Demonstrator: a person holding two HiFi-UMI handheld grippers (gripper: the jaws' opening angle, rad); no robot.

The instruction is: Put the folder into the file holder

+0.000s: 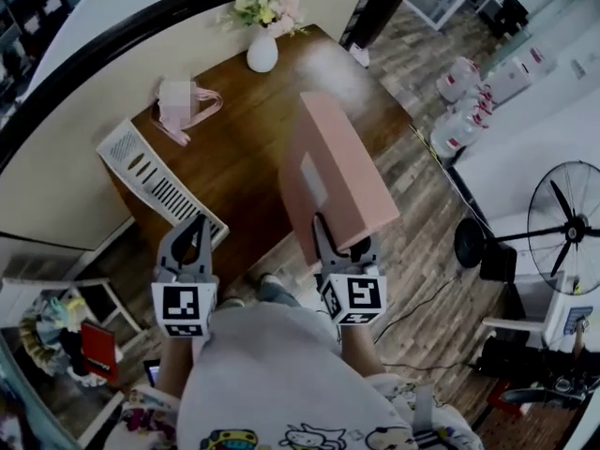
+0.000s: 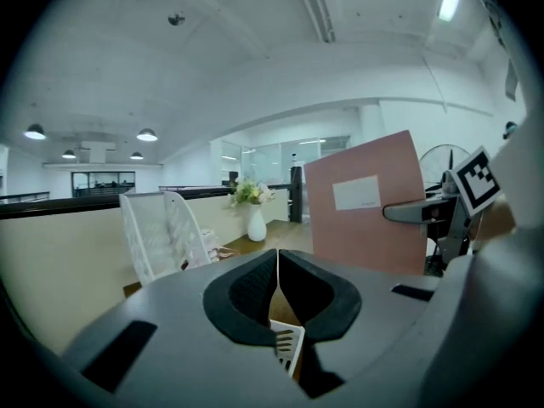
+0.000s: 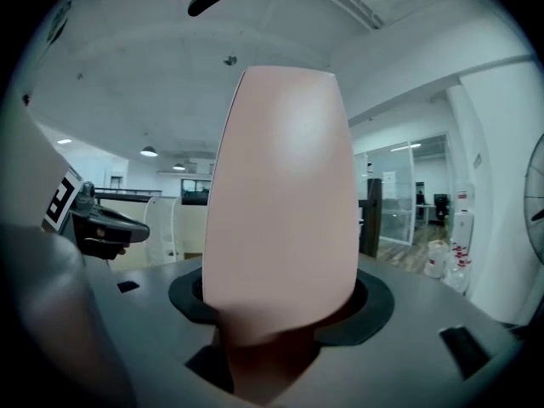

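Over the table's near right part, the pink folder stood on edge, its lower end clamped between the jaws of the right gripper. Seen from the right gripper's own camera, the folder rose straight out of the closed jaws and filled the middle of the view, so the right gripper plainly had a firm hold on it. A white label sat on the folder's broad side, which faced the table's left. The left gripper hung over the table's near left corner with its jaws pressed together at the tips and nothing held between them; its own camera showed the left gripper pointing across the table, with the folder and its label off toward the table's right. The white file holder stood along the table's left edge, well apart from the folder, and the left gripper view showed the holder upright with slotted walls. At the table's far edge stood a white vase with flowers. Something pink, perhaps a strap, lay on the table's far left part, partly under a blur patch.
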